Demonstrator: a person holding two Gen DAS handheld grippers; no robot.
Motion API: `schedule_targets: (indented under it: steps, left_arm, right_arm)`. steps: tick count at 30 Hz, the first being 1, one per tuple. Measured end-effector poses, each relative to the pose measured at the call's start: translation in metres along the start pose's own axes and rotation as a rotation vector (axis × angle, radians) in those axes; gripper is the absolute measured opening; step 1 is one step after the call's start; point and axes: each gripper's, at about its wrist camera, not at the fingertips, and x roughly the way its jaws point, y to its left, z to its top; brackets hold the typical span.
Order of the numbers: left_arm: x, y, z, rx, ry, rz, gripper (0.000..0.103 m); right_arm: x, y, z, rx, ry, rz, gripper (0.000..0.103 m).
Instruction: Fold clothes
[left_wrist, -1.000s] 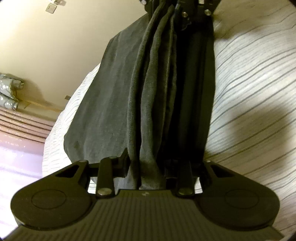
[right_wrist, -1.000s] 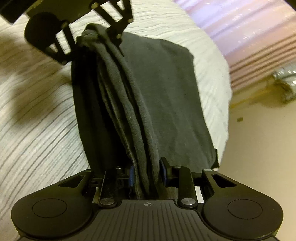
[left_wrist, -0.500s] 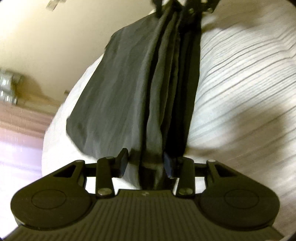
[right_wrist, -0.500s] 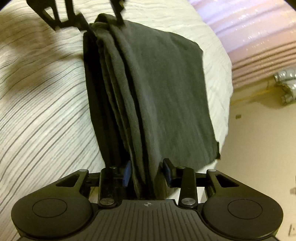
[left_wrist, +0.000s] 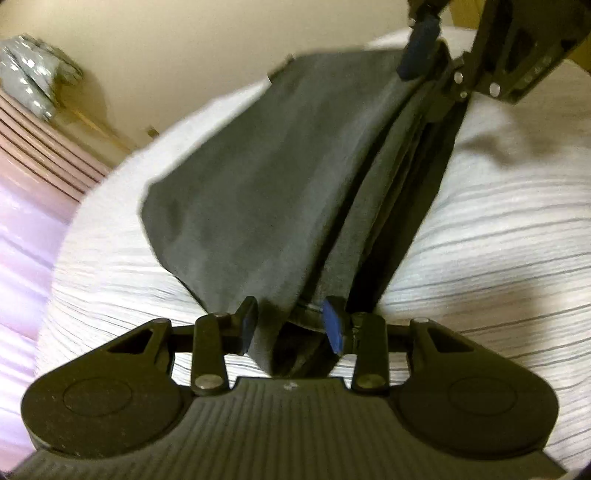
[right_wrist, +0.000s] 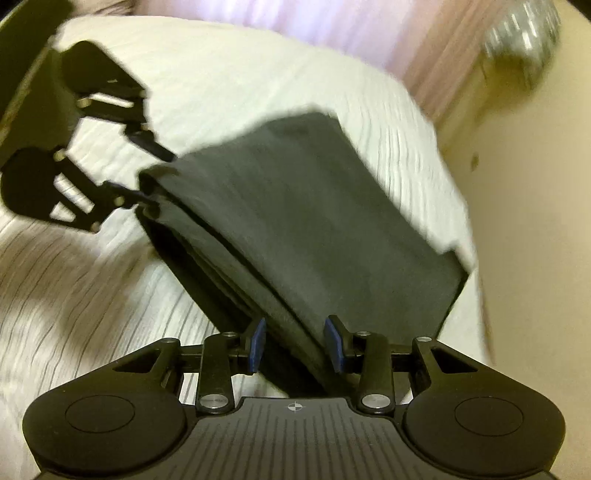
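On the striped bedcover (left_wrist: 498, 236) a dark grey folded garment (left_wrist: 251, 199) is laid, its layers stacked and running lengthwise between the two grippers. At the near end of the garment, in the left wrist view, the left gripper (left_wrist: 290, 325) is seen with its fingers spread part-way; the cloth sits between them, close against the left pad, while a clear gap is left at the blue right pad (left_wrist: 332, 328). Its jaws have just been opening (the cloth is no longer pinched on both sides). At the far end of the garment, at the top of that view, the right gripper (left_wrist: 439, 70) is seen, one blue pad (left_wrist: 419, 51) standing beside the cloth edge.

From the right wrist view the garment (right_wrist: 295, 206) is shown with its other end nearest, passing between the right gripper (right_wrist: 294, 341) fingers, which are likewise spread part-way, with the stacked folds lying loosely between the blue pads (right_wrist: 257, 343); these jaws too have just been opening. At the far end of the garment the left gripper (right_wrist: 147, 173) is seen, its black fingers apart on either side of the folded edge.

Beyond the garment, off the edge of the bedcover, a pale floor (right_wrist: 524, 229) and pink curtains (left_wrist: 33, 147) are visible. Both views are smeared by motion.
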Motion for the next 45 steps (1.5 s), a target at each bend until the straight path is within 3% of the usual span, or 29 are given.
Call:
schedule_targets:
  steps: [6, 12, 14, 15, 16, 18, 22, 29, 38, 45]
  left_arm:
    - [0.0, 0.01, -0.003, -0.043, 0.035, -0.007, 0.037]
    - [-0.027, 0.014, -0.02, -0.214, 0.099, -0.034, 0.037]
    - [-0.04, 0.016, -0.025, -0.287, 0.115, -0.026, 0.04]
    - [-0.046, 0.019, -0.029, -0.336, 0.127, -0.027, 0.048]
    - [-0.056, 0.021, -0.033, -0.396, 0.14, -0.03, 0.055]
    - [-0.071, 0.027, -0.04, -0.505, 0.147, -0.041, 0.068]
    - [-0.109, 0.033, -0.05, -0.658, 0.088, -0.037, 0.092]
    - [-0.159, 0.035, -0.055, -0.731, 0.053, -0.026, 0.099]
    - [-0.2, 0.042, -0.052, -0.797, 0.055, -0.047, 0.1]
    - [-0.236, 0.043, -0.045, -0.785, 0.009, -0.068, 0.1]
  right_arm:
    - [-0.001, -0.005, 0.0, 0.035, 0.037, 0.031, 0.036]
    - [-0.014, -0.019, -0.011, 0.162, 0.083, 0.028, 0.037]
    - [-0.023, -0.024, -0.016, 0.254, 0.099, 0.029, 0.037]
    - [-0.029, -0.025, -0.019, 0.294, 0.097, 0.028, 0.038]
    - [-0.039, -0.026, -0.022, 0.344, 0.099, 0.028, 0.042]
    - [-0.052, -0.024, -0.027, 0.438, 0.109, 0.015, 0.093]
    - [-0.08, -0.019, -0.037, 0.638, 0.094, 0.021, 0.094]
    - [-0.117, -0.014, -0.048, 0.923, 0.103, 0.03, 0.094]
    - [-0.158, 0.001, -0.026, 0.963, 0.056, -0.013, 0.094]
    - [-0.166, 0.02, -0.009, 0.865, -0.003, -0.02, 0.094]
